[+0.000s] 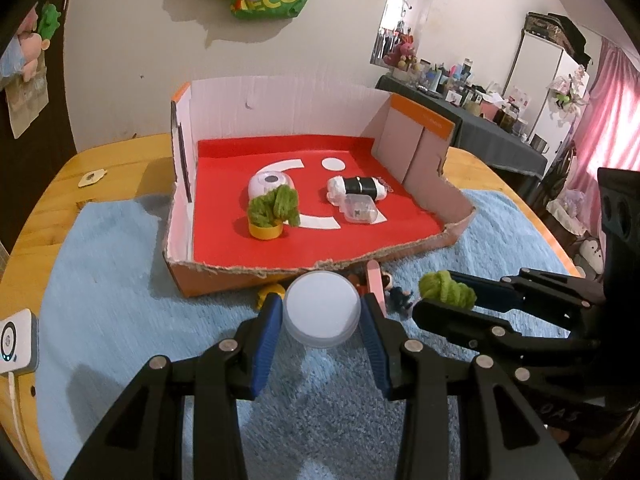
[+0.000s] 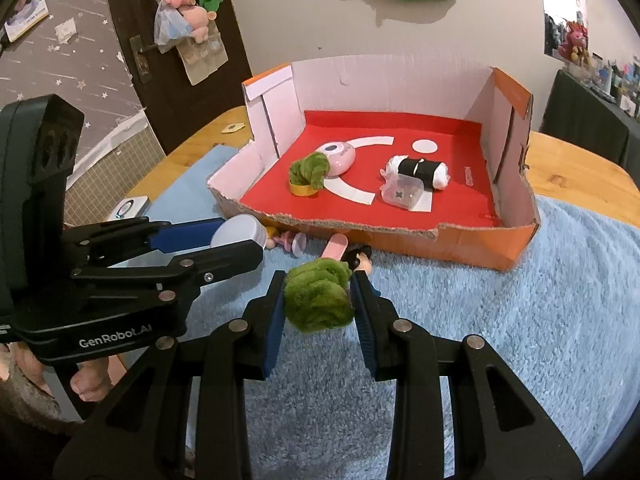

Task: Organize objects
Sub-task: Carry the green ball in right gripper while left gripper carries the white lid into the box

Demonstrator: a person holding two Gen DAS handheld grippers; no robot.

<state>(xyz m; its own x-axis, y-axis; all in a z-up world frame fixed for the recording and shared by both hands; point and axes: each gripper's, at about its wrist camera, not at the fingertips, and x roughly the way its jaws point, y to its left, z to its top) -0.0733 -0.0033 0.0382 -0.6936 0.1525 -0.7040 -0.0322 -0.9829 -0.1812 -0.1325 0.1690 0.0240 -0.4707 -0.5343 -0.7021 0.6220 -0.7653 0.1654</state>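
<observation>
My left gripper (image 1: 322, 312) is shut on a round white lid (image 1: 322, 309), held just above the blue towel (image 1: 120, 280) in front of the cardboard box (image 1: 280, 272). My right gripper (image 2: 318, 300) is shut on a fuzzy green yarn ball (image 2: 318, 298), close to the left one; it shows in the left wrist view as the right gripper (image 1: 440, 300) with the green ball (image 1: 446, 290). The box's red floor (image 2: 460, 200) holds a green yarn plant in a yellow cup (image 2: 308, 174), a pink-white gadget (image 2: 338, 154), a black-and-white roll (image 2: 420, 170) and a clear plastic case (image 2: 402, 194).
Small toys lie on the towel at the box's front wall: a pink stick (image 2: 336, 246), a dark-haired figure (image 2: 362, 260), a yellow piece (image 1: 270, 294). A white device (image 1: 16, 340) sits at the left table edge. The wooden table (image 1: 100, 168) backs onto a wall.
</observation>
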